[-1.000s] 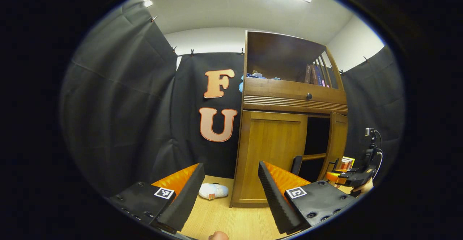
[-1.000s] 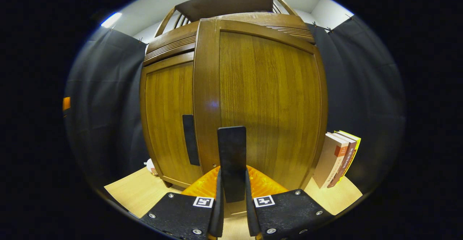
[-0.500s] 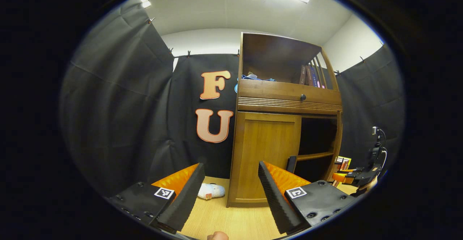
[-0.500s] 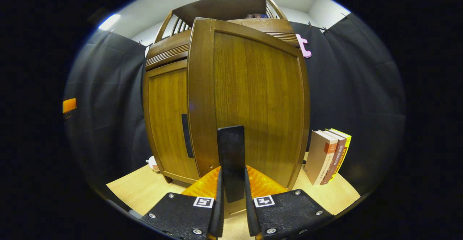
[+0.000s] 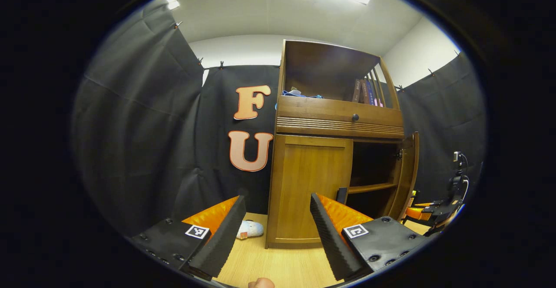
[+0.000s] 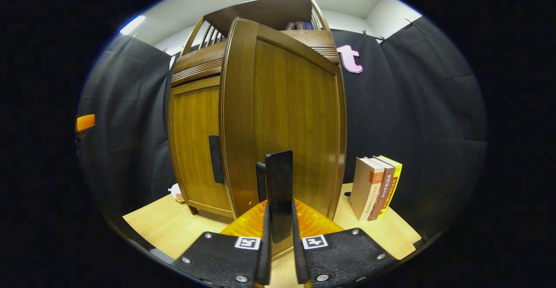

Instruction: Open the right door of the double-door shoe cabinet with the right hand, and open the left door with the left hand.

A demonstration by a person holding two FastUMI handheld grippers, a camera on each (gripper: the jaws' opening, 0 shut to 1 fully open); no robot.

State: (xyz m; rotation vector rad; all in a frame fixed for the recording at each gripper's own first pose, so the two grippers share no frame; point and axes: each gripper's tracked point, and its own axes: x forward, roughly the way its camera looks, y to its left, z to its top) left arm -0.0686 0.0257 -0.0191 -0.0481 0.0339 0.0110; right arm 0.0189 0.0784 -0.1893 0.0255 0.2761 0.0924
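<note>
The wooden shoe cabinet [image 5: 334, 123] stands ahead in the left gripper view. Its left door [image 5: 310, 188] is closed, and that door's dark handle [image 5: 342, 194] peeks out behind my finger. My left gripper [image 5: 276, 199] is open and holds nothing, some way short of that door. The right door [image 5: 408, 175] stands swung far out. In the right gripper view this right door [image 6: 295, 118] faces me, with my right gripper [image 6: 279, 210] shut on its dark upright handle [image 6: 279, 179]. The left door [image 6: 195, 140] and its handle [image 6: 214, 160] lie to the left.
A white soft thing [image 5: 249, 229] lies on the wooden floor left of the cabinet. Three books [image 6: 375, 186] stand upright to the right of the open door. A drawer with a knob [image 5: 355, 117] sits above the doors. An inner shelf [image 5: 369, 188] shows in the opening.
The right door has swung further open with my right gripper shut on its handle, baring the inner shelf. The left gripper stays open; the cabinet has slid slightly leftward in its view.
</note>
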